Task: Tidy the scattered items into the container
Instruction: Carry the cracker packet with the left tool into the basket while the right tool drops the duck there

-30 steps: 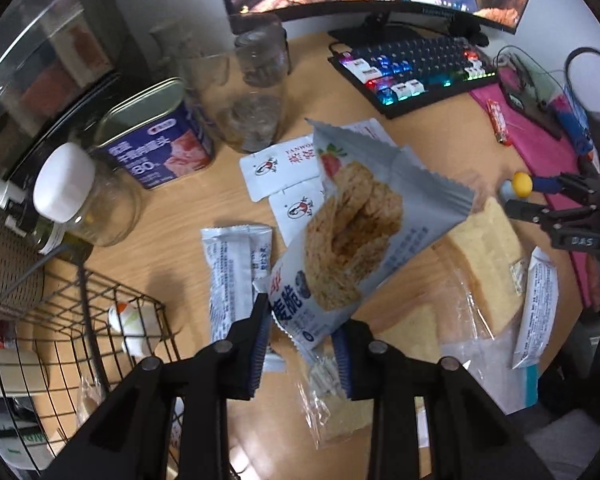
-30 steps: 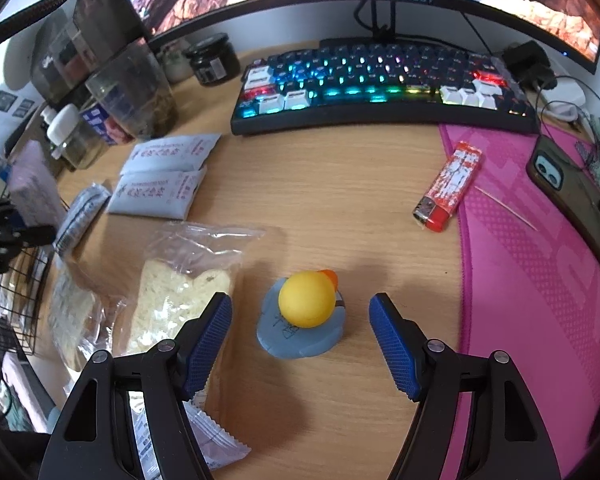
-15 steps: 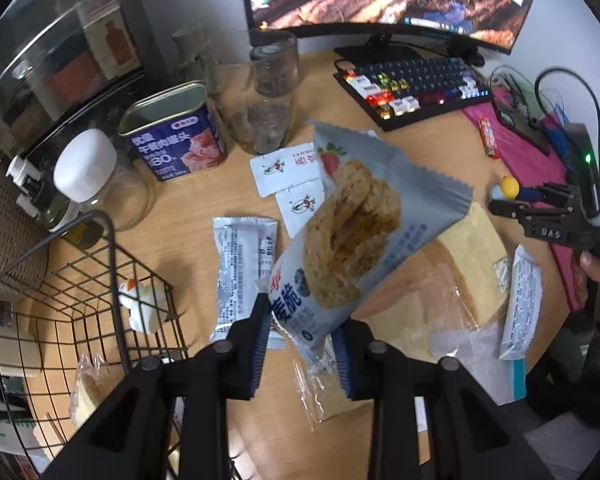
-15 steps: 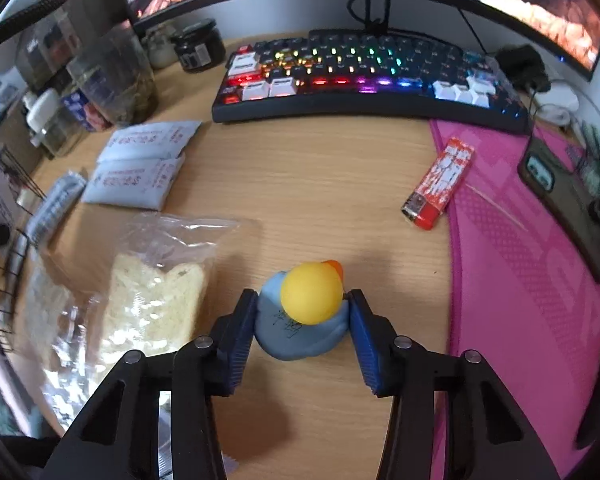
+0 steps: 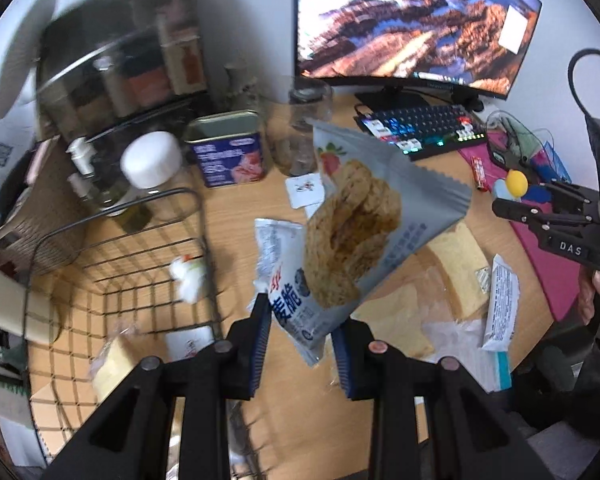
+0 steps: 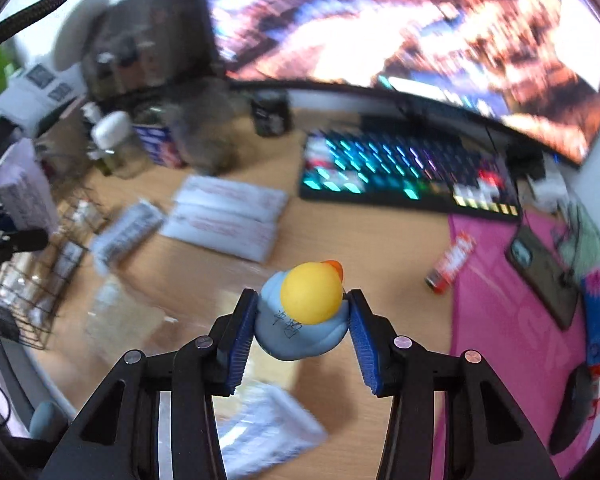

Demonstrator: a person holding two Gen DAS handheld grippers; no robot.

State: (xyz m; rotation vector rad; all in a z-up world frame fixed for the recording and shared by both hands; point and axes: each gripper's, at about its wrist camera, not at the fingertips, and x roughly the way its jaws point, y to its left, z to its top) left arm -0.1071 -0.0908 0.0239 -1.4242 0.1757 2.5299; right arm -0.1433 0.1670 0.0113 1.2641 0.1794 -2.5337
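My left gripper [image 5: 302, 334] is shut on a grey snack bag [image 5: 364, 216] with a cracker picture and holds it in the air just right of the black wire basket [image 5: 140, 280]. The basket holds a small white duck [image 5: 188, 278], a bread slice [image 5: 110, 362] and a white sachet [image 5: 188, 342]. My right gripper [image 6: 300, 326] is shut on a toy duck [image 6: 304, 312] with a yellow head and pale blue body, lifted above the desk. It also shows in the left wrist view [image 5: 516, 184]. Bagged bread [image 5: 458, 268], a silver packet [image 5: 274, 248] and white sachets [image 6: 228, 216] lie on the desk.
A blue tin [image 5: 228, 150], a white-lidded jar [image 5: 152, 168] and a glass jar [image 5: 300, 136] stand behind the basket. A lit keyboard [image 6: 408, 176], a monitor [image 5: 412, 28], a pink mat [image 6: 512, 320], a lighter [image 6: 450, 262] and a phone [image 6: 540, 272] are to the right.
My right gripper closed on the toy duck and lifted it off the desk. My left gripper carried the snack bag left and up, closer to the basket.
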